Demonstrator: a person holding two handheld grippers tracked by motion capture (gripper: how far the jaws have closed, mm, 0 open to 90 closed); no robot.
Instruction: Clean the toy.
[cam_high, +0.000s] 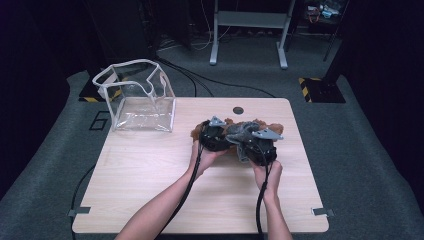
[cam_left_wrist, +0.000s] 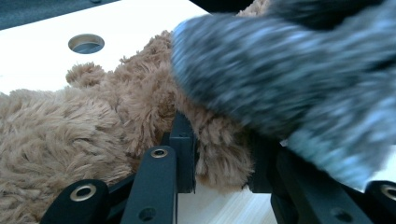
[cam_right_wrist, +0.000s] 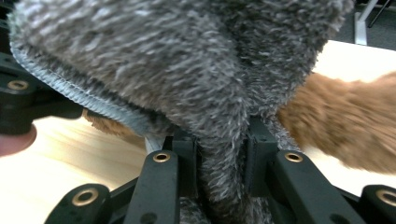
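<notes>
A brown plush toy (cam_high: 261, 123) lies at the far middle of the wooden table (cam_high: 150, 170), partly covered by a grey knitted garment (cam_high: 240, 131). In the left gripper view, my left gripper (cam_left_wrist: 223, 158) is shut on a limb of the plush toy (cam_left_wrist: 70, 126), with the blurred grey garment (cam_left_wrist: 289, 79) hanging over it at the right. My right gripper (cam_right_wrist: 223, 158) is shut on a bunched fold of the grey garment (cam_right_wrist: 163, 60), which is lifted above the brown plush toy (cam_right_wrist: 345, 121). Seen from above, the left gripper (cam_high: 224, 134) and right gripper (cam_high: 248, 140) sit close together at the toy.
A clear plastic bag with white trim (cam_high: 137, 95) stands open at the table's far left corner. A round hole (cam_high: 238, 110) is in the tabletop just beyond the toy. Cables trail from both grippers toward the near edge. Metal frame legs (cam_high: 249, 35) stand on the floor behind.
</notes>
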